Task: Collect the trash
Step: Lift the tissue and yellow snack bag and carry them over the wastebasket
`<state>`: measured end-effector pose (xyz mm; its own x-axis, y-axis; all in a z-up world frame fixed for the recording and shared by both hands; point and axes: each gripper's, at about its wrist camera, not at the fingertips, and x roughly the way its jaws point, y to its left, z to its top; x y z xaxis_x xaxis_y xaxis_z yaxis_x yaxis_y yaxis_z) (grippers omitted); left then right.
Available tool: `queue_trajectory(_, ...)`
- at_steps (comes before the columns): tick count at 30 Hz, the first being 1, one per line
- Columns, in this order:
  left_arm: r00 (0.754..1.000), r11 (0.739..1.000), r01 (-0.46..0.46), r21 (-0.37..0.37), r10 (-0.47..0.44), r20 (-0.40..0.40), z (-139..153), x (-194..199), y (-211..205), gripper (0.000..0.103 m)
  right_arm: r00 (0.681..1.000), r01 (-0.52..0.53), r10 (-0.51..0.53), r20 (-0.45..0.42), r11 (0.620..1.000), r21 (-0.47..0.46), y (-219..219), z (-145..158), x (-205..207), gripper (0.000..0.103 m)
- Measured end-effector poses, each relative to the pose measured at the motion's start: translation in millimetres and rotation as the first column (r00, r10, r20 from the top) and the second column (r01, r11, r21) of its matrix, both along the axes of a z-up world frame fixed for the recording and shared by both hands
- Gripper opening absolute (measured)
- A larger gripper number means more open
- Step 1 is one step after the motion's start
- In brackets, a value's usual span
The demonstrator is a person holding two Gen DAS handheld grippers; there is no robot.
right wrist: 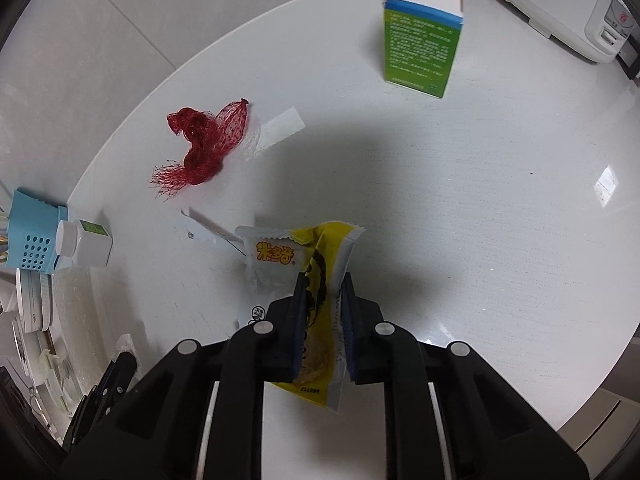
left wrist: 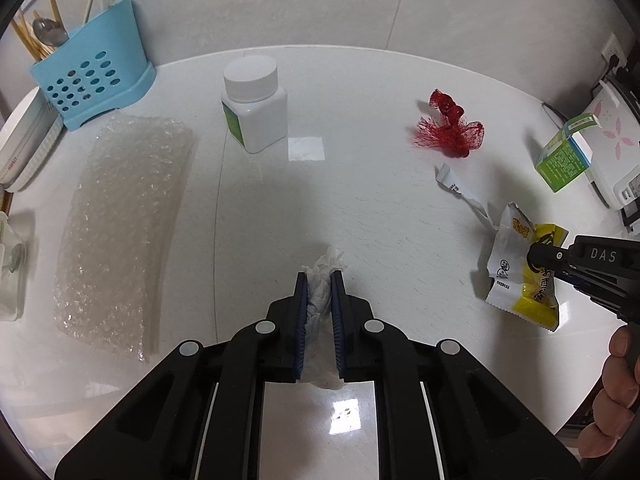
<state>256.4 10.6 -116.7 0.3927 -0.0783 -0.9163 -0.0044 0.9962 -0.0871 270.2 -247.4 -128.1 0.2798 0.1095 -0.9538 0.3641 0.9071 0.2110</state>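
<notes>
My left gripper (left wrist: 319,278) is shut on a crumpled white tissue (left wrist: 320,300), held just above the white round table (left wrist: 360,220). At the right of that view my right gripper (left wrist: 534,258) pinches a yellow and white snack wrapper (left wrist: 520,276). The right wrist view shows that gripper (right wrist: 323,280) shut on the snack wrapper (right wrist: 316,264), lifted a little off the table. A red mesh net (left wrist: 450,126) (right wrist: 204,144) and a torn white sachet (left wrist: 460,188) (right wrist: 200,232) lie loose on the table.
A white pill bottle (left wrist: 256,108), a sheet of bubble wrap (left wrist: 120,232) and a blue cutlery holder (left wrist: 92,80) stand at the left. A green carton (right wrist: 420,36) and a white appliance (right wrist: 568,4) sit at the far right. A hand (left wrist: 612,392) shows by the table edge.
</notes>
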Motion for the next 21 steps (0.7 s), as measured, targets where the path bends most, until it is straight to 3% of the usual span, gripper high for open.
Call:
queue_trajectory(5, 1.0, 1.0, 0.002, -0.002, -0.002, 0.009, 5, -9, -8, 0.01, 1.0, -0.015, 0.015, 0.023, 1.0, -0.018, -1, 6, -12, 0.015)
queue_trajectory(11, 1.0, 1.0, 0.013, -0.008, -0.012, 0.02, 10, -20, -18, 0.01, 0.993, -0.078, 0.086, 0.08, 0.992, -0.101, -5, 26, -28, 0.015)
queue_trajectory(21, 0.999, 1.0, 0.025, -0.004, -0.024, 0.04, 22, -46, -32, 0.01, 0.978, -0.139, 0.157, 0.136, 0.981, -0.133, -2, 37, -47, 0.015)
